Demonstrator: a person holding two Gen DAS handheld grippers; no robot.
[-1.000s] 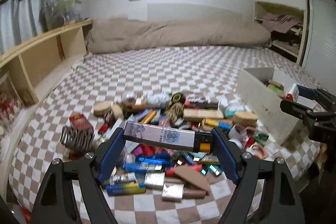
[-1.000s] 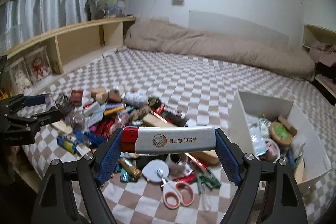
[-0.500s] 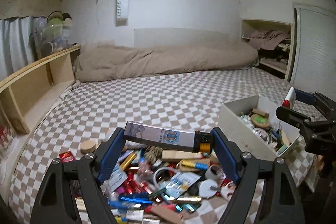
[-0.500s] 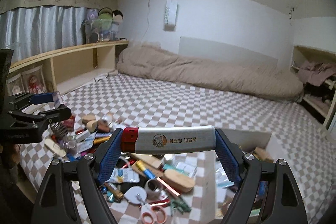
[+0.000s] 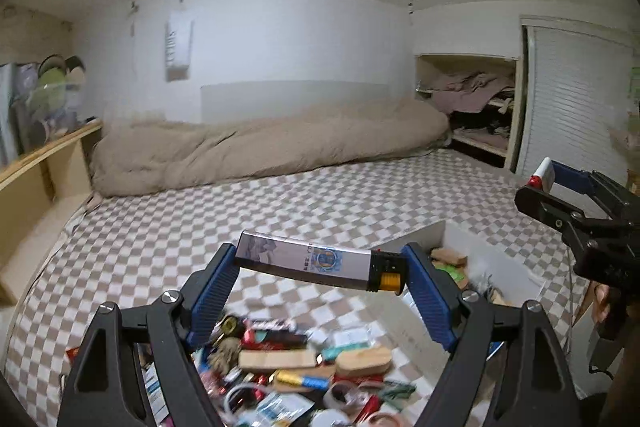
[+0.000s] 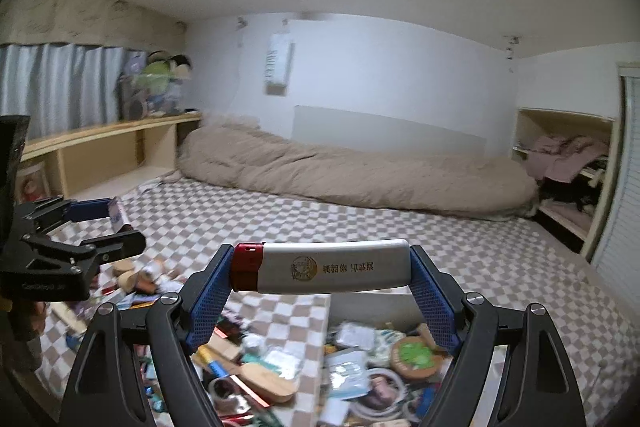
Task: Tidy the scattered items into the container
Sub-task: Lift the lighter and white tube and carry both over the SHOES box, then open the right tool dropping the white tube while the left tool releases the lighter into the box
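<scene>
My left gripper [image 5: 320, 267] is shut on a silver lighter with a blue emblem and black-and-yellow end [image 5: 316, 261], held crosswise high above the bed. My right gripper [image 6: 322, 267] is shut on a white lighter with a red cap [image 6: 324, 267], held above the white container box [image 6: 372, 301]. The box [image 5: 424, 239] holds several items. A pile of scattered small items [image 5: 288, 359] lies on the checkered bedcover, left of the box [image 6: 240, 359]. Each gripper shows in the other's view: the right one [image 5: 568, 203] and the left one [image 6: 76, 239].
A brown rolled duvet [image 5: 260, 147] lies along the far wall. A wooden shelf [image 6: 104, 151] runs along the left side. A closet nook with clothes [image 5: 476, 107] is at the right. The checkered bedcover [image 5: 280, 207] lies between pile and duvet.
Both grippers have risen and tilted up with their lighters still held. The pile and box have dropped toward the bottom of both views; more wall and ceiling show.
</scene>
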